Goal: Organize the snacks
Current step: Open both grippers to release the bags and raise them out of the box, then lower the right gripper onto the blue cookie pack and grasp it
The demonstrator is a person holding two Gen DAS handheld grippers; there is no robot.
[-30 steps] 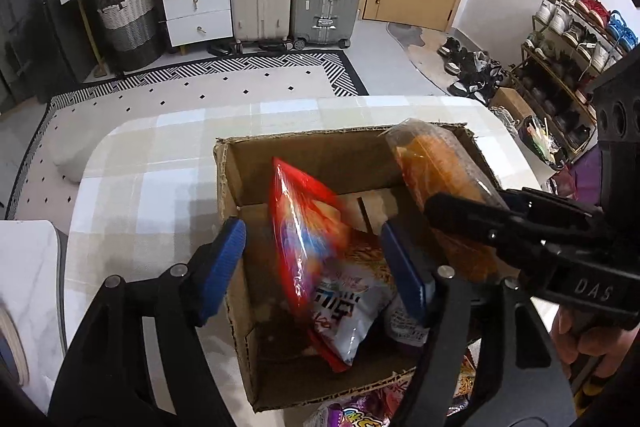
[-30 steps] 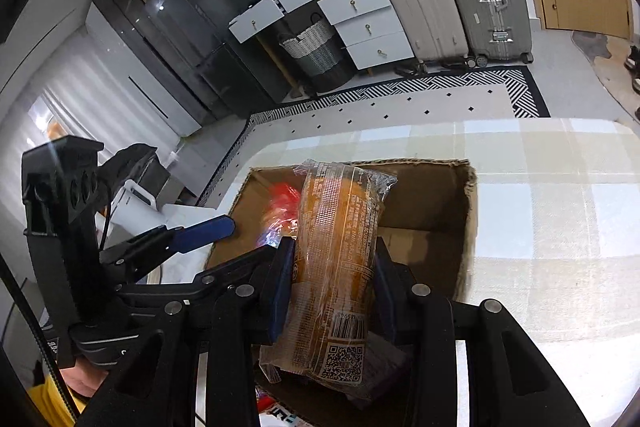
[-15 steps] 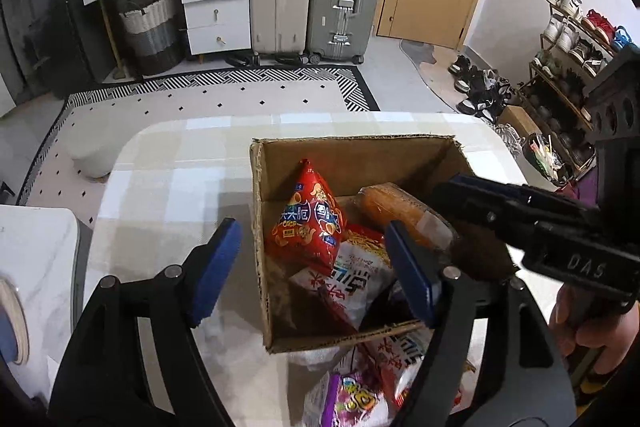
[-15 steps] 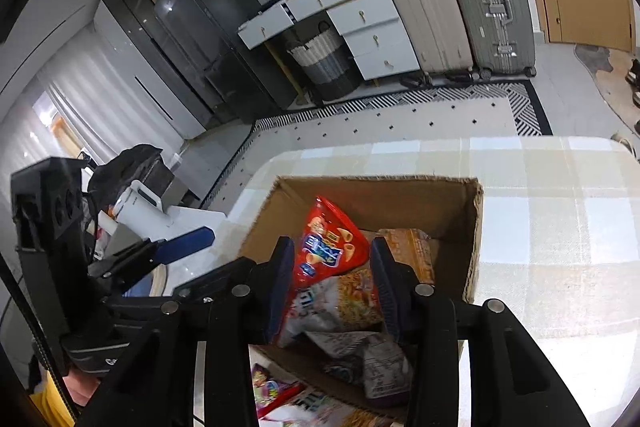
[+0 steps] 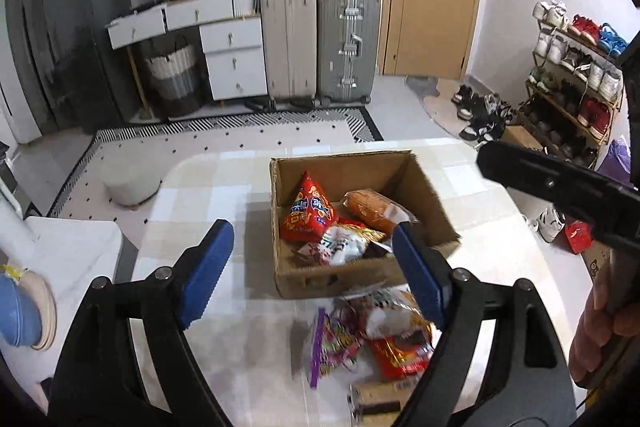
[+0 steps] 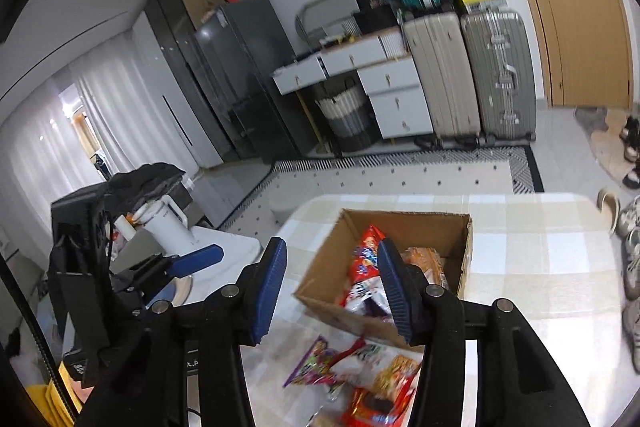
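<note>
Left gripper (image 5: 308, 267): jaws wide apart, just been opening, nothing between them.
Right gripper (image 6: 332, 287): jaws parted, just been opening, empty.
Cardboard box (image 5: 436, 203): on the checked worktop (image 5: 208, 203), top open.
Box contents: red triangular bag (image 5: 308, 211), orange packet (image 5: 370, 207), other packets.
Loose snacks (image 5: 372, 335): piled on the worktop just in front of the box.

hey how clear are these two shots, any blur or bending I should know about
Left wrist view: the loose snack packets near the bottom are smeared by motion, while the cardboard box stays fairly sharp. Right wrist view: the suitcases lean and the door bows from fisheye distortion; both views have dark corners.
</note>
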